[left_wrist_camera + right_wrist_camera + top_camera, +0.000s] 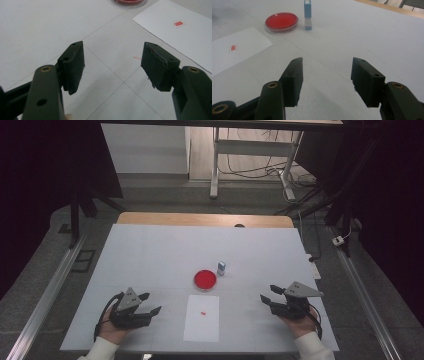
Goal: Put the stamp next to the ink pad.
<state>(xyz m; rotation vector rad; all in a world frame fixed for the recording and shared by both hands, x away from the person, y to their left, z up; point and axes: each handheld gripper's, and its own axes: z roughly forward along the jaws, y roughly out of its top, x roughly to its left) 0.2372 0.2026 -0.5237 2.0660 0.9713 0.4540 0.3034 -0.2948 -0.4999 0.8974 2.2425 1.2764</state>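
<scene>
High view, contents of white table [150, 250]:

- Left gripper [152, 304]: jaws spread, nothing between them, held low over the table near its front edge, left of the sheet.
- Right gripper [264, 294]: jaws spread, nothing between them, held low over the table right of the sheet, tips aimed toward the middle.
- Paper sheet [201, 327]: white, flat, lying between the two grippers and apart from both; a small red mark [203, 313] sits on its upper half.
- Red dish [205, 279]: round, shallow, just beyond the sheet's far edge.
- Stamp [221, 267]: small blue-and-white upright piece, just beside the dish on its far right.

Left gripper view: bare table between and ahead of the jaws; sheet [185, 32] ahead and to the right, dish [130, 2] at the far top edge.

Right gripper view: bare table between the jaws; dish [282, 22] and stamp [307, 15] well ahead and to the left, close together; sheet [234, 50] to the left.

Open room: wide bare surface on the far half and toward both side edges. Wooden strip [205, 219] borders the far edge; floor rails and a table frame with cables [250, 165] stand beyond it.
</scene>
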